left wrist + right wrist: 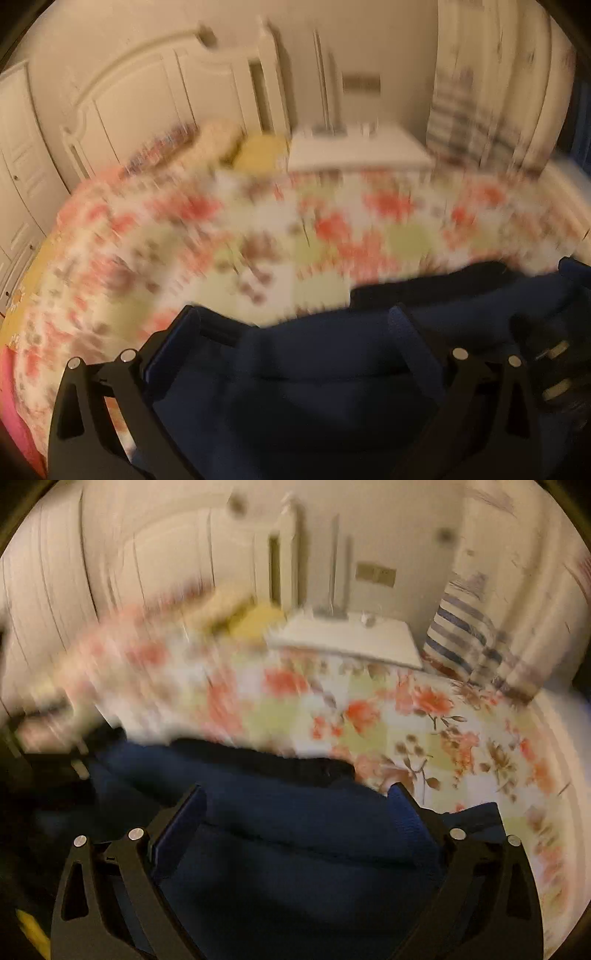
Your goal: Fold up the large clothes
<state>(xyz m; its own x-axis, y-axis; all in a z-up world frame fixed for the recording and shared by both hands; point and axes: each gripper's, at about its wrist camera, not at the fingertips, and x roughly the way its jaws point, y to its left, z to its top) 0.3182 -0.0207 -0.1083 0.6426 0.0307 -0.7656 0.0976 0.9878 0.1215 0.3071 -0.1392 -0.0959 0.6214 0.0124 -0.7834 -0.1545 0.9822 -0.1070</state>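
we see a matt navy cloth garment [295,849], a printed floral cotton-like bedspread [258,229], and matt black plastic gripper fingers [476,871] with shiny metal pins.

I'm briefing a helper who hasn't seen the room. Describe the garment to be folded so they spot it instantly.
Find the bed with the floral bedspread. On its near edge lies the dark navy garment: the only plain, dark thing on that pale, pink-flowered cover.

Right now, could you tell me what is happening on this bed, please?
A person is folding a dark blue garment on the floral bedspread with handheld tongs. Both the left tongs and the right tongs stand wide open over the cloth, gripping nothing. Both pictures are blurred.
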